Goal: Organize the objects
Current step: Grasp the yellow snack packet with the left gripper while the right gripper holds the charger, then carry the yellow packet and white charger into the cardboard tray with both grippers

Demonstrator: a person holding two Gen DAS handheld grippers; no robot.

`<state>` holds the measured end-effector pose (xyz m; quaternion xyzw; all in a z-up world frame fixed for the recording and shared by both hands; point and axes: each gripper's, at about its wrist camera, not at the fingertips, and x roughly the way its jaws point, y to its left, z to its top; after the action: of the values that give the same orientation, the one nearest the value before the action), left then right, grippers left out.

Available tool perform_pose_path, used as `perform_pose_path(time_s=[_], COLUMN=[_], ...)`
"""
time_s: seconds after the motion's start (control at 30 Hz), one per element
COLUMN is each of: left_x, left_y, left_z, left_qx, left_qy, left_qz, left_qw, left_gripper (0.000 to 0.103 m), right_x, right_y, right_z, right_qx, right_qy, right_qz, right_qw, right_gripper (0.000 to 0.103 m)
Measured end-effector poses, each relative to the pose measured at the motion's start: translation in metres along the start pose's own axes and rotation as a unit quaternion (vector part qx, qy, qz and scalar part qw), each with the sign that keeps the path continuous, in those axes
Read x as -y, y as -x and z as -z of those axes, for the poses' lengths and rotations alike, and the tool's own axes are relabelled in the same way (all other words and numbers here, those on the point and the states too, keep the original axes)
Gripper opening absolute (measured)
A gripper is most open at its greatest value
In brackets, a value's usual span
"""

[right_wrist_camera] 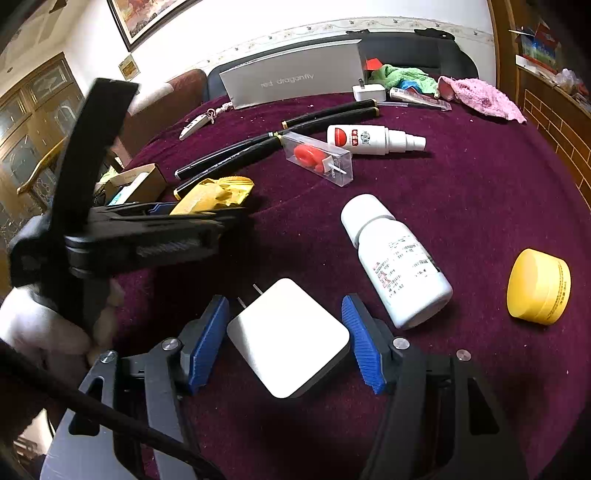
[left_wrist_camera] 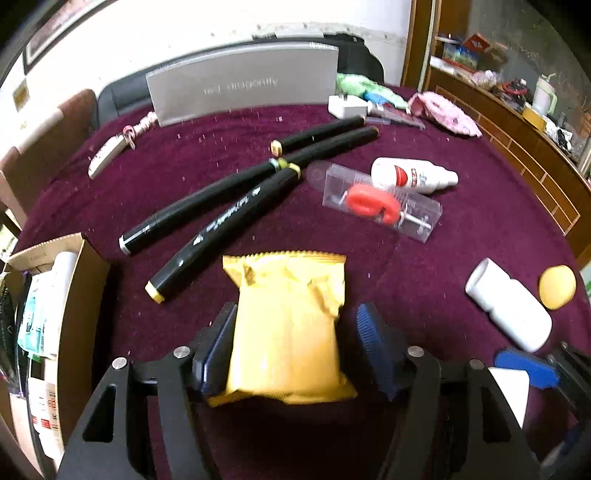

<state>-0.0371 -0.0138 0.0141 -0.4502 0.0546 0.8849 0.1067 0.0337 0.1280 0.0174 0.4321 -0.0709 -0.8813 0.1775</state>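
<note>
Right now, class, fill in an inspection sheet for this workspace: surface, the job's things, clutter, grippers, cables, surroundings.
Surface: maroon cloth, speckled with pale crumbs.
Job's things: yellow packet between the left gripper's pads; white charger between the right gripper's pads; cardboard box at the cloth's left edge, already holding items.
Clutter: black markers, clear case with a red part, spray bottle, white bottle, yellow jar, grey box, pink cloth.
Grippers: left gripper has a gap at one pad; right gripper has gaps on both sides.
Cables: black cable across the right wrist view's lower left.
Surroundings: wooden shelving, framed picture.
</note>
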Motion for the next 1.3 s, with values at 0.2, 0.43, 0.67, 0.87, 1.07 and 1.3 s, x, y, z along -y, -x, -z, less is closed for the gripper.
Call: perform_pose_path(time_s=[0.2,0.43,0.67,0.87,1.07,1.3], left_x=[-0.020,-0.067,-0.110,-0.142,-0.157,-0.186], left_y=[0.030,0.097,0.138,0.152,0.170,0.181], left_z=[0.012,0.055,0.089,0.112,0.128,0.144], left_qx=[0.009,0.040,0.055,0.068,0.085,0.095], left_qy=[0.035,0.083,0.109,0.144,0.153,0.175], left_qz=[0.052,0.116,0.115,0.114,0.108,0.101], left_qw=[0.9980,0.9890,0.9858,0.9806,0.9787,0.9747], left_gripper=[0.039,0.039,0.039,0.039,0.039,0.039], right_x=[0.004,0.000,-0.044,-0.055,-0.036,-0.037], right_y=[0.000,0.001,0.002,-0.004,-0.007,0.004], right_z=[0.000,0.001,0.014,0.013,-0.002,-0.001], right_qx=[0.002,0.003,-0.022,-0.032,-0.056,-0.065], right_qy=[-0.013,-0.007,0.107,0.142,0.066,0.031], right_qz=[-0.034,-0.033,0.073,0.129,0.117,0.112], right_qw=[0.999,0.999,0.991,0.981,0.989,0.991], right_gripper=[0.074,0.078,0.078,0.076,0.055,0.043])
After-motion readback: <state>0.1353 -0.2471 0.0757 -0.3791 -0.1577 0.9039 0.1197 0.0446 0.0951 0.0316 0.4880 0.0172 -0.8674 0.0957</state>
